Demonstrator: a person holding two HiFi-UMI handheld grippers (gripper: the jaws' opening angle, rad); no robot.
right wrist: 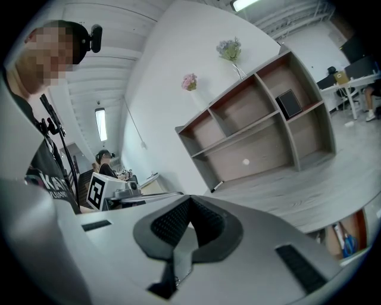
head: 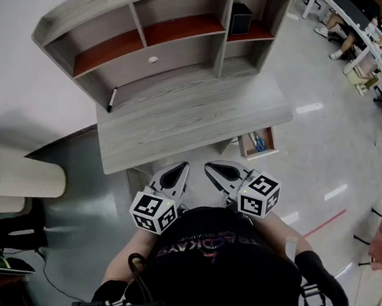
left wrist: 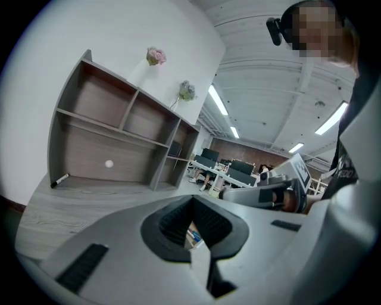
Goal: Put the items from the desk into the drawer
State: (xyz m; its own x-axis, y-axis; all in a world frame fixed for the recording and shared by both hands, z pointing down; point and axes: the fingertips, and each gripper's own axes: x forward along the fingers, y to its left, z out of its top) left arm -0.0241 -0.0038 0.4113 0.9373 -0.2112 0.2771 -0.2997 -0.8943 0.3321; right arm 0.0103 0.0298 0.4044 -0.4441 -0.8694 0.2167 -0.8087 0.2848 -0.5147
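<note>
A black marker pen (head: 111, 99) lies at the left back of the grey wooden desk (head: 194, 118), against the hutch; it also shows in the left gripper view (left wrist: 59, 179) and in the right gripper view (right wrist: 217, 186). Under the desk's right end a small drawer (head: 257, 142) stands pulled out, with blue items inside; the same drawer (right wrist: 345, 238) shows low in the right gripper view. My left gripper (head: 181, 170) and right gripper (head: 213, 169) hang side by side in front of the desk, close to my chest. Both are shut on nothing (left wrist: 191, 199) (right wrist: 189, 199).
The hutch holds a black box (head: 239, 18) on its upper right shelf and has a white round spot (head: 153, 60) on its back panel. A white ribbed cylinder (head: 18, 175) stands left of the desk. Other desks with seated people (head: 344, 33) fill the right.
</note>
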